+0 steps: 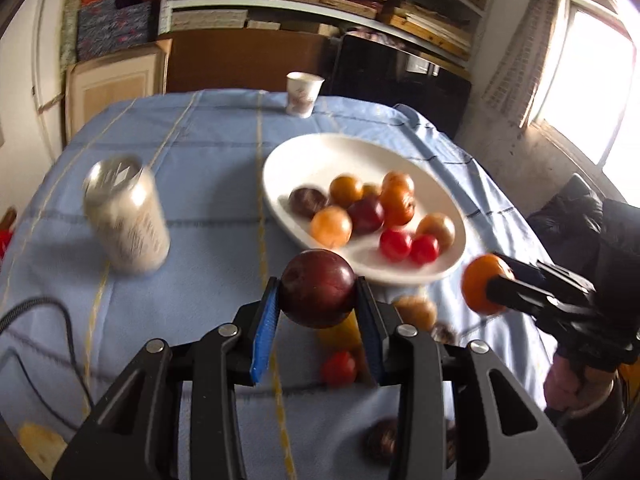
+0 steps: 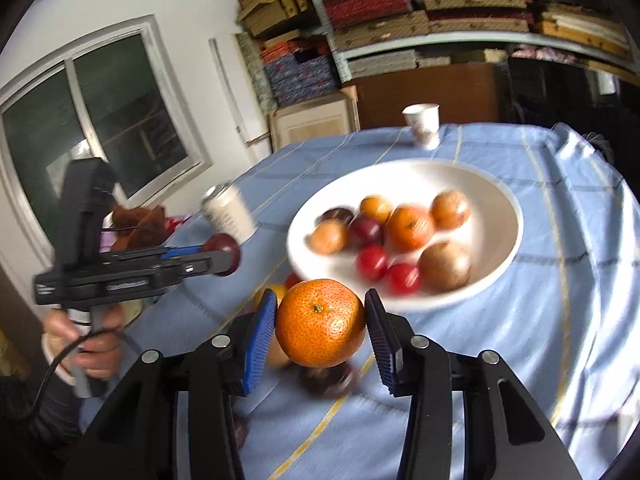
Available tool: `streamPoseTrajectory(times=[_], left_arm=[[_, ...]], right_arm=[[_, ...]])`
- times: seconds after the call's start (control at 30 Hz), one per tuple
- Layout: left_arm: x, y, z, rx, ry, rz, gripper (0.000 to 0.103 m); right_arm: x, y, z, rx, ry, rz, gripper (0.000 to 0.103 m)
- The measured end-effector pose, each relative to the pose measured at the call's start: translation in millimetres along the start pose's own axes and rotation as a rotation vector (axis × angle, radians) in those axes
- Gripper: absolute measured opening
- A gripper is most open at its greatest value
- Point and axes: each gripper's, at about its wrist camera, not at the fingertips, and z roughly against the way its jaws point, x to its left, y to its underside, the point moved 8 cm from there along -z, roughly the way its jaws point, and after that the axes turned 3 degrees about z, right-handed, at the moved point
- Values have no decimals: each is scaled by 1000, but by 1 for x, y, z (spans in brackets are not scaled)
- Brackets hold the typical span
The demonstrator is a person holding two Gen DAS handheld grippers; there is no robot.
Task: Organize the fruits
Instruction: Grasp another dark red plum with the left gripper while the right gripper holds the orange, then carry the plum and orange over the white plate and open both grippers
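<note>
Here, the left tool (image 1: 318,294) is holding a dark red plum (image 1: 318,288) between its two blue pads, which are pressing on the fruit's left and right sides, so the tool is narrowed around it. The right tool (image 2: 320,324) is carrying an orange mandarin (image 2: 320,322) in the same way; the left pad is touching the peel, and on the right pad I cannot tell if a thin gap is remaining. Both fruits are hanging in the air, above the near part of the blue-clothed surface (image 1: 192,184) and just in front of the white plate (image 1: 304,152).

In my judgement the plum is firm but smooth and a little slippery, so it is asking for a grip across its widest middle, not too hard, because the skin can bruise. The mandarin is looking light and somewhat soft, with a rough peel that is giving good hold; the grip at its equator seems correct. Both are nearly round, so there is no real long axis; the mandarin's stem end is pointing toward the camera and slightly up, and the plum's small dimple is facing up-left.

On the plate, many fruits are already lying: oranges, dark plums, small red ones and brownish ones. A few fruits (image 1: 339,367) are lying on the cloth below the tools. Further away, a can (image 1: 126,214) and a paper cup (image 1: 303,94) are standing on the surface.
</note>
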Motion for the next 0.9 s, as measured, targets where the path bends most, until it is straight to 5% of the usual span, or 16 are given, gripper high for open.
streamPoseTrajectory(times=[0.2, 0.57, 0.6, 0.63, 0.67, 0.9], left_arm=[[-13, -46, -37, 13, -11, -47, 37], [-26, -73, -92, 73, -36, -76, 39], [-26, -73, -95, 81, -48, -78, 56], [-26, -74, -94, 77, -56, -76, 83], [-25, -76, -89, 48, -65, -71, 90], [-23, -61, -32, -87, -59, -101, 96]], right_arm=[[-44, -35, -22, -106, 73, -114, 46], [-67, -41, -54, -48, 80, -133, 48], [-66, -39, -55, -41, 88, -121, 50], [-65, -40, -54, -48, 89, -111, 54], [-63, -40, -51, -61, 96, -98, 60], [-26, -40, -10, -121, 8, 5, 61]])
